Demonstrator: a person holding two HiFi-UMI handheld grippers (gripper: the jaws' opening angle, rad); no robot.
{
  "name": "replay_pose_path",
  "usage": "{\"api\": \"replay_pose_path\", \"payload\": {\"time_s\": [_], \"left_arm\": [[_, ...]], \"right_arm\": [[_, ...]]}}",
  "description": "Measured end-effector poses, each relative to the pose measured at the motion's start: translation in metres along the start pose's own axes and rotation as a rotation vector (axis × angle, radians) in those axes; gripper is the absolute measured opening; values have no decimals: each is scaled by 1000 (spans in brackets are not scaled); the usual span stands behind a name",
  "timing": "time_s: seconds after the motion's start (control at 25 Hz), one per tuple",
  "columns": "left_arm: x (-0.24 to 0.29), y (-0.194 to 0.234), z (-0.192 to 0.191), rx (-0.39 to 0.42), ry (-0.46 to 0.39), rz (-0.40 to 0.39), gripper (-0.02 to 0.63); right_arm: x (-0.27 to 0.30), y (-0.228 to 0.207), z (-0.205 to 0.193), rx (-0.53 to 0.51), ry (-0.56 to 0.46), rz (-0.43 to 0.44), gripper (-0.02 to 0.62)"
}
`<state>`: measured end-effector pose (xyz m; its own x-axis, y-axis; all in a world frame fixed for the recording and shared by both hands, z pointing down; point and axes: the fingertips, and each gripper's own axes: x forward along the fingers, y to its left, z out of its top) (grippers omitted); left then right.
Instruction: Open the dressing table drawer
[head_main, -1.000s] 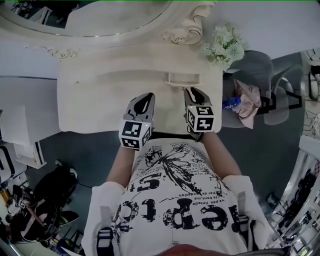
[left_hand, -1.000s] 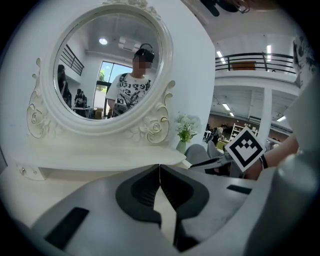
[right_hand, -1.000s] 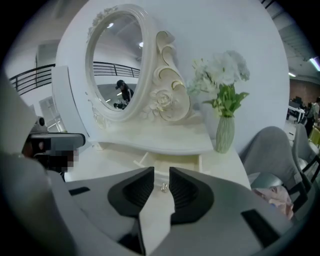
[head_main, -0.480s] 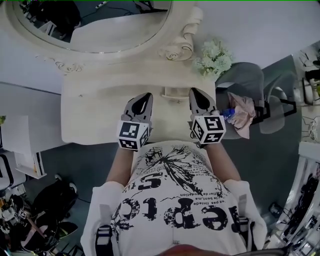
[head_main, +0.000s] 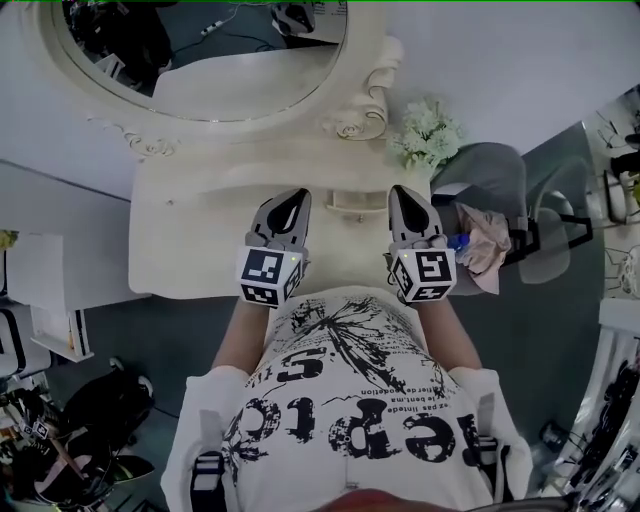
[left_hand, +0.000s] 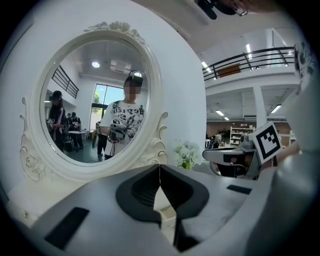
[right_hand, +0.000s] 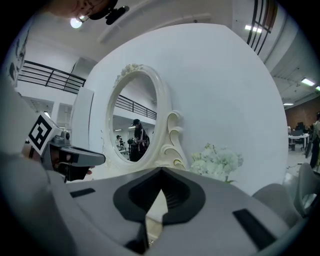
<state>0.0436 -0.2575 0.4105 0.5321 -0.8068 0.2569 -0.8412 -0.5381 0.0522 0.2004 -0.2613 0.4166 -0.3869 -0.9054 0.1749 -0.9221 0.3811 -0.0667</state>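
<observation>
A cream dressing table (head_main: 190, 240) with an oval mirror (head_main: 230, 60) stands in front of me. A small cream box-like compartment (head_main: 358, 200) sits on its top, between my two grippers. The table's front face is hidden under the grippers and my body. My left gripper (head_main: 296, 200) hovers over the tabletop, shut and empty; its tips meet in the left gripper view (left_hand: 159, 172). My right gripper (head_main: 404, 195) hangs level with it to the right. Its jaws have just been closing, nothing lies between them, and they stand shut (right_hand: 161, 175).
White flowers (head_main: 425, 135) stand at the table's back right corner. A grey chair (head_main: 490, 170) with pink cloth (head_main: 485, 240) and a blue bottle is right of the table. Bags lie on the floor at the lower left (head_main: 80, 440).
Both grippers have lifted higher above the tabletop. The right gripper has drifted right, away from the small compartment, and its jaws have gone from apart to shut.
</observation>
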Motion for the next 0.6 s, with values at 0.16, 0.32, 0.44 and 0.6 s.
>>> {"api": "replay_pose_path", "payload": {"time_s": [0.16, 0.32, 0.44, 0.6], "left_arm": [[-2, 0, 1, 8, 1, -2, 20], [-5, 2, 0, -3, 5, 5, 20], [-7, 3, -1, -5, 5, 8, 20], [-8, 3, -3, -7, 8, 8, 20]], "right_arm": [[3, 5, -3, -2, 10, 18, 17], [4, 9, -2, 10, 4, 38, 17], [4, 11, -3, 0, 2, 37, 17], [4, 14, -6, -14, 14, 40, 17]]}}
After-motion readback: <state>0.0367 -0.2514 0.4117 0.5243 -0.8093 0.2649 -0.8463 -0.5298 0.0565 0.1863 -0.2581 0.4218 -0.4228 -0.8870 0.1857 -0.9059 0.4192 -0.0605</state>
